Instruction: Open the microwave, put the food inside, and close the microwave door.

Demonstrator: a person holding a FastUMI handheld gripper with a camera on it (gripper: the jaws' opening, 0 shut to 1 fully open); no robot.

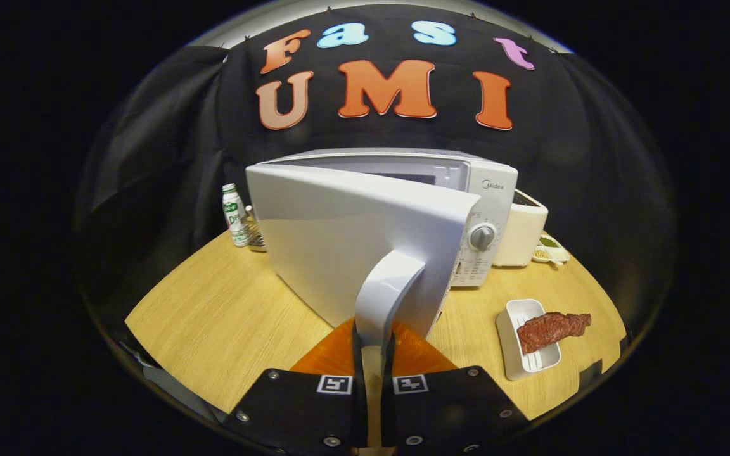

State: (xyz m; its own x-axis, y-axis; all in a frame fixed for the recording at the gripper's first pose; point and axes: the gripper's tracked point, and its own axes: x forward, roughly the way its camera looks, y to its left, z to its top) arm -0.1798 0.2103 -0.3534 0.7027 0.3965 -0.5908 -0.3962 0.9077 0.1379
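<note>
A white microwave (492, 190) stands at the back of the wooden table (213, 316). Its door (339, 240) is swung partly out toward me, hinged at its left. The door's curved white handle (385, 288) runs down between my fingers, and my gripper (374, 342) is shut on it. To the right of the fingers a small white tray (517, 345) lies on the table with a slab of red meat (552, 328) resting on it, overhanging its right rim. The microwave's inside is mostly hidden behind the door.
A white appliance (522, 231) stands right of the microwave, with small dishes (552, 250) beside it. A white bottle (233, 215) and a small jar (255, 234) stand left of the door. Bare tabletop lies left of the fingers.
</note>
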